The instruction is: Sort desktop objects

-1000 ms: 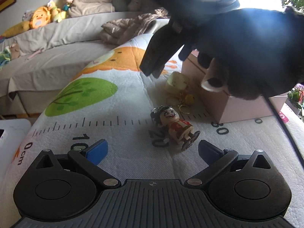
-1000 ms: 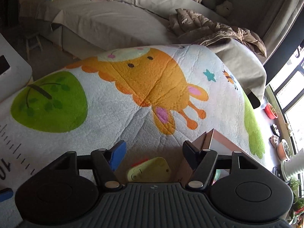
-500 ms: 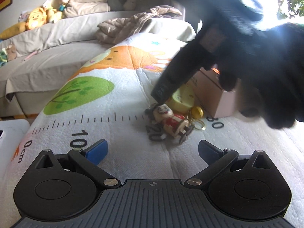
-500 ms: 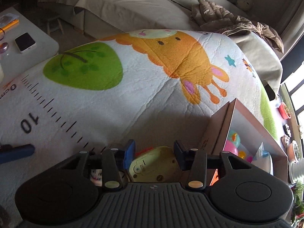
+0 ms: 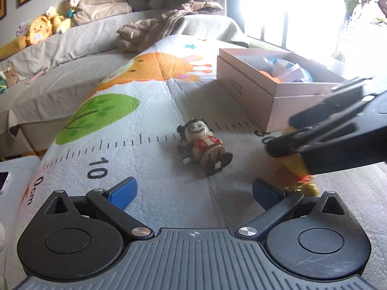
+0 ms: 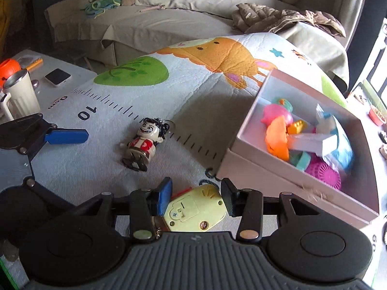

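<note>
My right gripper is shut on a pale yellow plastic toy with a red string and holds it above the mat. From the left wrist view the right gripper shows at the right with the yellow toy in it. My left gripper is open and empty, low over the mat. A small doll keychain in red clothes lies on its back just ahead of it; it also shows in the right wrist view. A pink cardboard box holds several colourful toys.
The printed play mat covers the table. A side table at the left carries a metal cup, a phone and an orange object. A sofa with blankets and plush toys stands behind.
The right gripper closed on the yellow toy and lifted it back and right, away from the doll. The left gripper stayed open.
</note>
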Demonstrator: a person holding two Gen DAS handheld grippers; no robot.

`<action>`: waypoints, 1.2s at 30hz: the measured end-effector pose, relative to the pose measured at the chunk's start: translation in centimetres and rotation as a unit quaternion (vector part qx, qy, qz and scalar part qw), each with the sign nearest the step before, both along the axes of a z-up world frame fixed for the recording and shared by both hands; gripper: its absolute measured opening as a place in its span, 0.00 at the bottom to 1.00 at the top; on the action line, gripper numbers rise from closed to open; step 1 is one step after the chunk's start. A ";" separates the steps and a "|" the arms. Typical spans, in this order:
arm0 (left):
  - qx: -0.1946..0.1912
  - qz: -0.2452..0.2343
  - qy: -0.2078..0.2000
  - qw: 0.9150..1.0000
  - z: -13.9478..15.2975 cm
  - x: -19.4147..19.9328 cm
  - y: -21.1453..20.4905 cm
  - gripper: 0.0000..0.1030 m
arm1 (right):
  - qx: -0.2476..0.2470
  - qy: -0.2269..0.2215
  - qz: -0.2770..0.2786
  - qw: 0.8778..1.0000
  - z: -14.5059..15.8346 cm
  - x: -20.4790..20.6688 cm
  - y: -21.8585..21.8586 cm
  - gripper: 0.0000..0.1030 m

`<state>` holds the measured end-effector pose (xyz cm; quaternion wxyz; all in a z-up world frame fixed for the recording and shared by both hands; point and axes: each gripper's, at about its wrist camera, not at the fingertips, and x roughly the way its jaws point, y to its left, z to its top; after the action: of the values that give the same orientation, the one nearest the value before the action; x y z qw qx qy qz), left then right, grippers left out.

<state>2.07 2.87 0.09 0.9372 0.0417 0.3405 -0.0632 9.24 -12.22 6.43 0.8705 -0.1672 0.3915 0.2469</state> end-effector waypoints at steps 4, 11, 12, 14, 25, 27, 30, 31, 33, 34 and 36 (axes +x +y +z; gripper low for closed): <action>0.005 -0.005 0.003 1.000 0.0 -0.2 -0.3 1.00 | 0.039 0.001 -0.026 0.999 -0.1 -1.2 -3.5 0.44; 0.009 -0.004 0.020 1.000 0.1 0.5 -0.9 1.00 | 0.095 -0.018 -0.065 0.993 0.2 -3.2 -8.2 0.49; 0.011 -0.003 0.022 1.000 0.2 0.7 -1.1 1.00 | 0.099 -0.026 -0.068 0.992 0.4 -3.6 -8.8 0.50; 0.016 -0.001 0.025 1.000 0.4 1.0 -1.5 1.00 | 0.100 -0.043 -0.076 0.991 0.7 -4.2 -9.9 0.56; 0.035 -0.008 0.024 0.999 1.0 1.3 -3.4 1.00 | 0.086 -0.046 -0.150 0.984 -0.9 -6.1 -16.0 0.70; 0.029 -0.008 0.022 0.999 1.1 1.3 -3.4 1.00 | 0.091 -0.049 -0.156 0.982 -1.0 -6.4 -16.4 0.73; 0.016 -0.013 0.023 1.000 1.1 1.6 -3.4 1.00 | 0.101 -0.046 -0.151 0.982 -1.2 -6.7 -16.5 0.75; 0.015 -0.014 0.024 0.999 1.1 1.8 -3.5 1.00 | 0.102 -0.045 -0.148 0.983 -1.3 -6.8 -16.5 0.75; 0.016 -0.016 0.027 0.999 0.8 2.4 -3.8 1.00 | 0.102 -0.047 -0.141 0.984 -1.2 -7.1 -16.4 0.76; 0.016 -0.016 0.029 0.999 0.7 2.7 -4.0 1.00 | 0.102 -0.048 -0.136 0.984 -1.1 -7.2 -16.3 0.76; 0.011 -0.019 0.034 0.999 0.5 3.2 -4.3 1.00 | 0.107 -0.048 -0.122 0.986 -0.9 -7.8 -16.2 0.76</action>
<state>5.27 -1.40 0.57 0.9233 0.0560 0.3719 -0.0785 1.47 -28.37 5.48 0.9246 -0.0361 0.3383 0.1712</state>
